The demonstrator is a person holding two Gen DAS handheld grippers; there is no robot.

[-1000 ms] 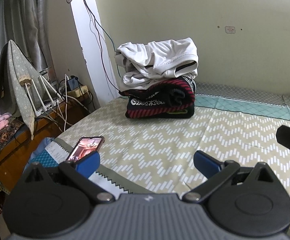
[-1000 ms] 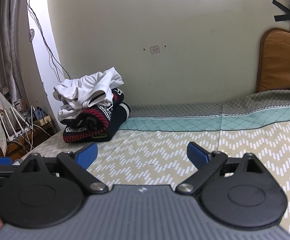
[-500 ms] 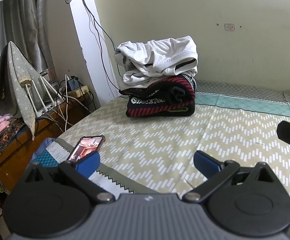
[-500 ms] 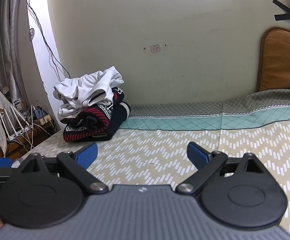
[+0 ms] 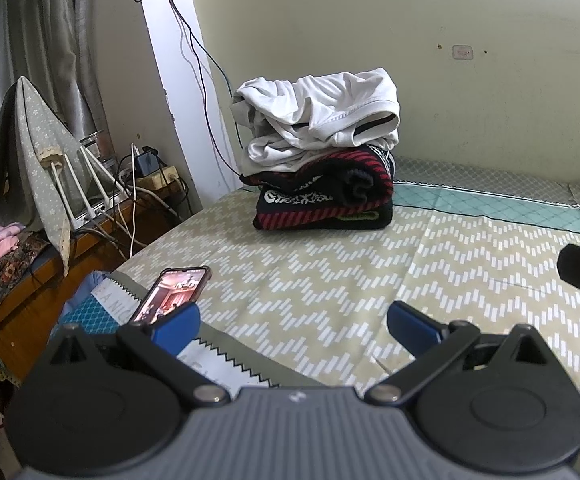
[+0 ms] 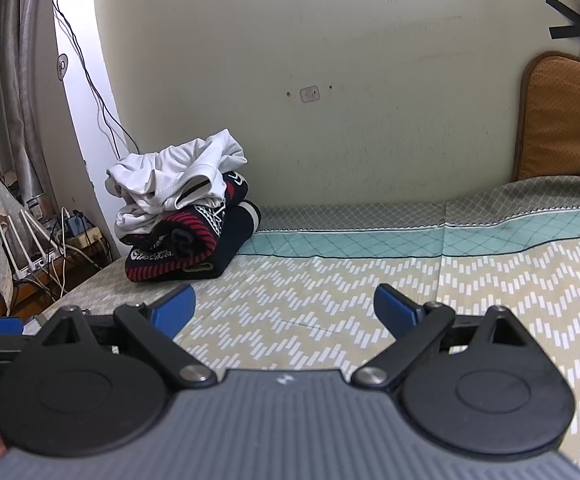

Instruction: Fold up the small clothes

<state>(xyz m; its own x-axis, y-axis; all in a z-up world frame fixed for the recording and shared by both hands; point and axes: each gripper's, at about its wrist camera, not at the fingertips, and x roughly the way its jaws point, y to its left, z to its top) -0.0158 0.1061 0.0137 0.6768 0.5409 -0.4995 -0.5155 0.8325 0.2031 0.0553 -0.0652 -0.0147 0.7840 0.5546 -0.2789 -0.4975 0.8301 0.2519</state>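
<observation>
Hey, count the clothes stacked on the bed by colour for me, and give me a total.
White garment: 1, crumpled on top of the pile.
Black and red patterned garment: 1 as far as I can tell, folded at the bottom on the bed; its layers could hide another.
Total: 2 garments visible.

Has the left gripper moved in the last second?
Barely: the left gripper rose or tilted slightly, since the clothes pile sits marginally lower in its view than before.
</observation>
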